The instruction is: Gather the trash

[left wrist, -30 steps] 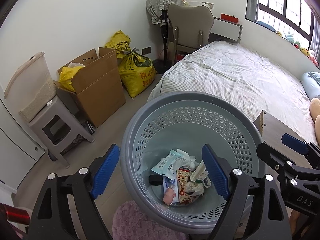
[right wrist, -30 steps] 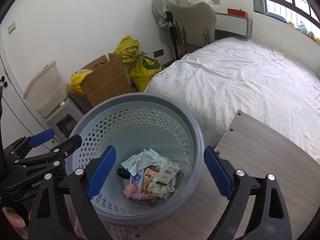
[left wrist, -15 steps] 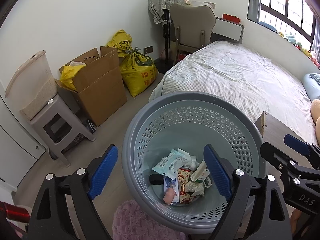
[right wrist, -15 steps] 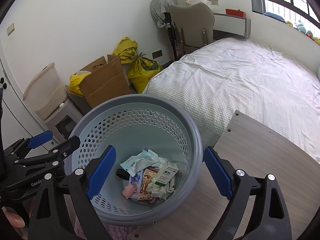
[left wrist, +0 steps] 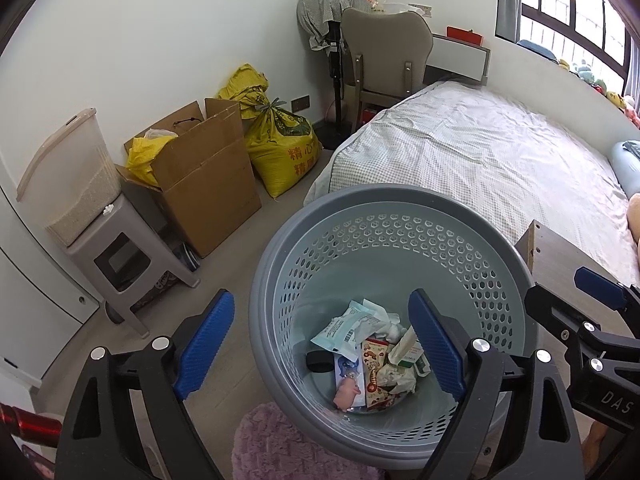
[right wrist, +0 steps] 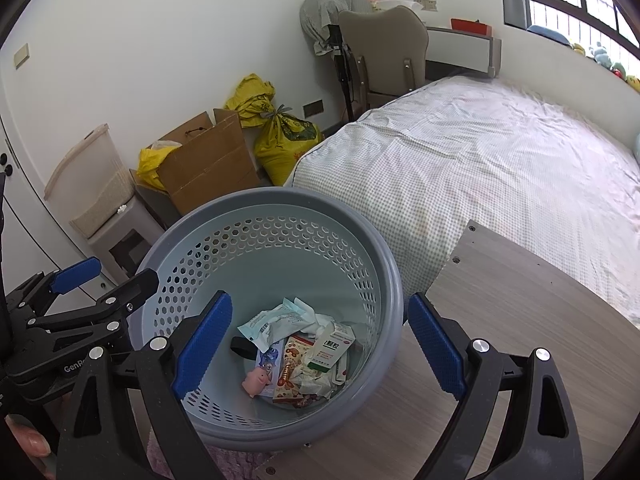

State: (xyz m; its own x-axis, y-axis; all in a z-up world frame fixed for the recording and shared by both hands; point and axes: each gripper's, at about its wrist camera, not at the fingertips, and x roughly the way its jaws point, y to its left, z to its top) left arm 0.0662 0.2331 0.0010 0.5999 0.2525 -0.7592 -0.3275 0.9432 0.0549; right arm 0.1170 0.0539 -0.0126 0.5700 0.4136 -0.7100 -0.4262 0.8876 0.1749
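Note:
A grey perforated basket (left wrist: pixel 400 208) stands on the floor below both grippers; it also shows in the right wrist view (right wrist: pixel 264 200). At its bottom lies a pile of trash (left wrist: pixel 370 356): wrappers, a small carton (right wrist: pixel 330 346), a pink pig toy (right wrist: pixel 254 380) and a black item. My left gripper (left wrist: pixel 320 344) is open and empty above the basket. My right gripper (right wrist: pixel 318 344) is open and empty above the basket's right side. The right gripper's fingers (left wrist: pixel 600 284) show at the right edge of the left wrist view.
A wooden board (right wrist: pixel 520 320) lies right of the basket. A bed (left wrist: pixel 480 148) fills the right side. A cardboard box (left wrist: pixel 200 172), yellow sacks (left wrist: pixel 280 148), a stool with a bin (left wrist: pixel 100 240) and a chair (left wrist: pixel 384 56) stand along the wall. A pink rug (left wrist: pixel 280 448) lies below.
Both grippers have risen slightly above the basket; the views shifted a little. Both stay open and empty. The trash has not moved.

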